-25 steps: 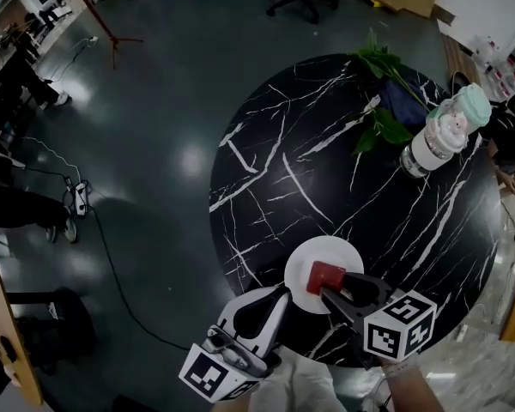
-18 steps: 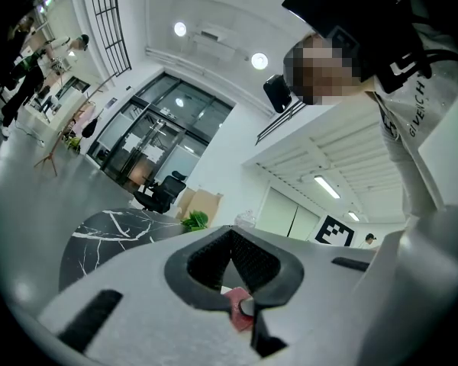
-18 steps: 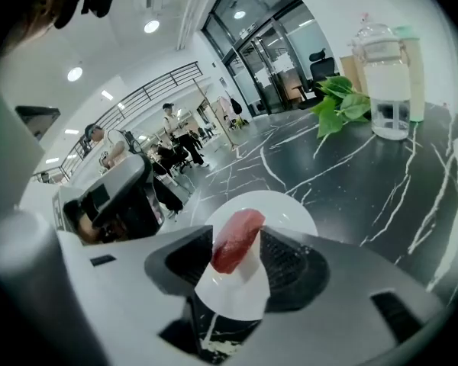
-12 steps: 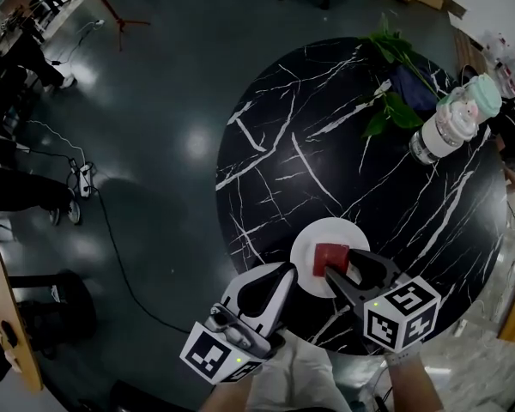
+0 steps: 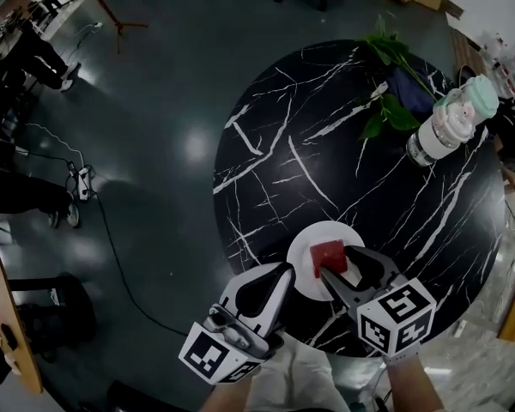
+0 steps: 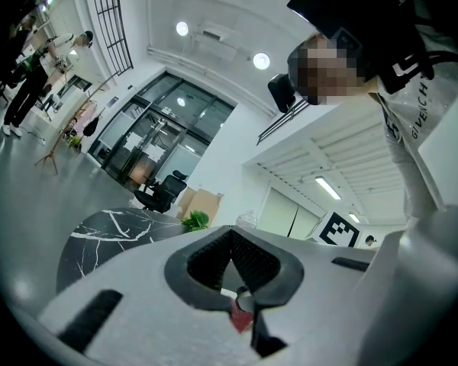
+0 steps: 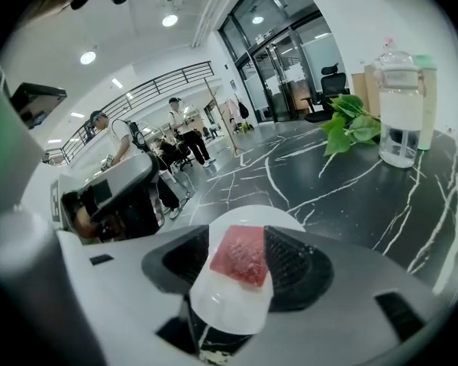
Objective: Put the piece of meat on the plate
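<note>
A red square piece of meat [image 5: 329, 253] lies on a small white plate [image 5: 307, 245] near the front edge of the round black marble table [image 5: 326, 144]. My right gripper [image 5: 336, 263] hovers over the plate, one jaw on each side of the meat. Its jaws have just been opening and now stand wide. In the right gripper view the meat [image 7: 240, 254] rests flat on the plate [image 7: 233, 303] between the black pads, which do not clamp it. My left gripper [image 5: 283, 270] hangs left of the plate with its tips together and nothing in it.
A clear water bottle [image 5: 446, 127] and a leafy green sprig [image 5: 393, 67] on a dark cloth sit at the table's far right. Beyond the table, a cable [image 5: 112, 256] crosses the dark floor, an office chair stands at the back, and people stand at far left.
The right gripper's jaws have spread apart around the meat, which now lies loose on the plate. The left gripper has kept still.
</note>
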Motion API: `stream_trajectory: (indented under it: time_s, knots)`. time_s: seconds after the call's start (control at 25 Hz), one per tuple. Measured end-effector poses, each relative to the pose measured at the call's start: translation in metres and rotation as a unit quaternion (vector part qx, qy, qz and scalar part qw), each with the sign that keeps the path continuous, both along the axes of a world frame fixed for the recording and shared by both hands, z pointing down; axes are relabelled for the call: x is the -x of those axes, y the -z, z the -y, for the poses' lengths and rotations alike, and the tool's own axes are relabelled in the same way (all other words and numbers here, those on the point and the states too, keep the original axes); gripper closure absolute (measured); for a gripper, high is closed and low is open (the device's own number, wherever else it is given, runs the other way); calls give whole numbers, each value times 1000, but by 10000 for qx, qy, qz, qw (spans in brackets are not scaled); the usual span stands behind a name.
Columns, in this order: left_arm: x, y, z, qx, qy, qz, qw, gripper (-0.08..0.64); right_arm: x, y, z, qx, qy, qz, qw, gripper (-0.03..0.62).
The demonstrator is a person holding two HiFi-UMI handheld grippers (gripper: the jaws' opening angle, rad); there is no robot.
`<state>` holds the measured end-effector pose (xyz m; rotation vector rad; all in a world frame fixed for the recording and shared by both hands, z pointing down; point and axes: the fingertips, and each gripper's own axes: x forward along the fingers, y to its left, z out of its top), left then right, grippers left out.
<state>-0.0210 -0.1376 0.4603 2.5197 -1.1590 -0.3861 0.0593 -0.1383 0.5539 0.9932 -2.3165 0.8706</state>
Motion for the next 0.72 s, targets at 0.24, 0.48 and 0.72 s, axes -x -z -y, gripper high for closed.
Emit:
stream_trajectory:
  time_s: [0.24, 0.48, 0.72]
  knots:
    - [0, 1, 2, -28, -9, -5, 10000, 552, 0, 9, 5, -204, -2, 30, 9998, 390]
    - [3, -5, 0, 55, -12, 36, 10000, 552, 1, 7, -2, -234, 50, 27, 9997, 390]
    - [-2, 10, 3, -10, -74, 52, 10000, 552, 3, 27, -16, -287, 150, 233, 9992, 391]
